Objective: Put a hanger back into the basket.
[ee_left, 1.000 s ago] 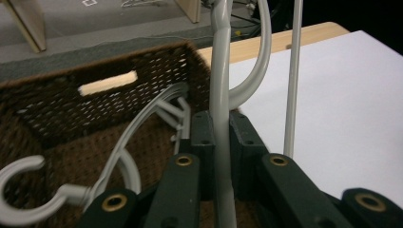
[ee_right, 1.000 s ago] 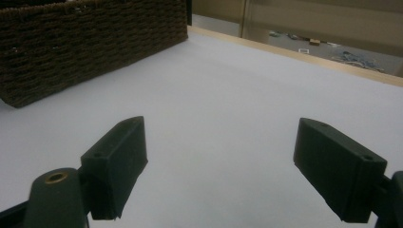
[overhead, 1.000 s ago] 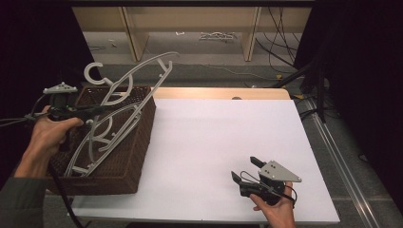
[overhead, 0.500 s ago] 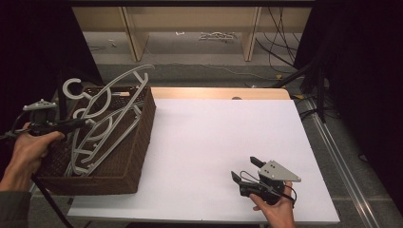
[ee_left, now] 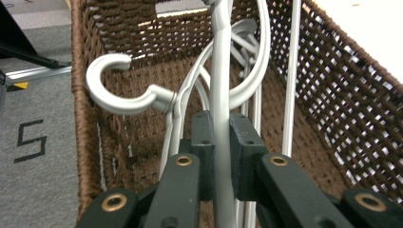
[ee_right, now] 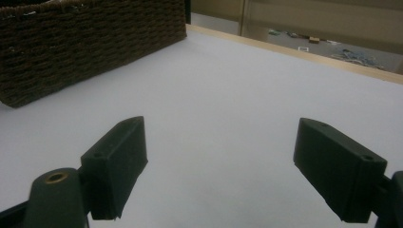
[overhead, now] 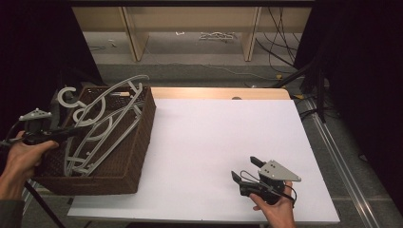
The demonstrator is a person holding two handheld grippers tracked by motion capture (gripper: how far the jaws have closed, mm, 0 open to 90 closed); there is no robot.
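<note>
My left gripper (overhead: 76, 130) is shut on a grey plastic hanger (overhead: 102, 124) over the brown wicker basket (overhead: 142, 137) at the table's left edge. In the left gripper view the pads (ee_left: 242, 142) clamp the hanger's thin bar (ee_left: 219, 71), and its hook (ee_left: 119, 97) curls to the left inside the basket (ee_left: 332, 95). The hanger lies tilted in the basket, its far end sticking above the rim. At least one more grey hanger lies beneath it. My right gripper (overhead: 244, 168) rests open on the white table near its front right, with nothing between its jaws (ee_right: 223, 156).
The white table top (overhead: 218, 137) stretches between the basket and the right gripper. The basket's woven side (ee_right: 90, 42) stands to the far left of the right gripper view. Wooden shelf legs (overhead: 135, 33), cables and a black stand (overhead: 321, 90) lie beyond the table.
My left hand has moved left and down, lowering the held hanger from above the basket into it. The right gripper has not moved.
</note>
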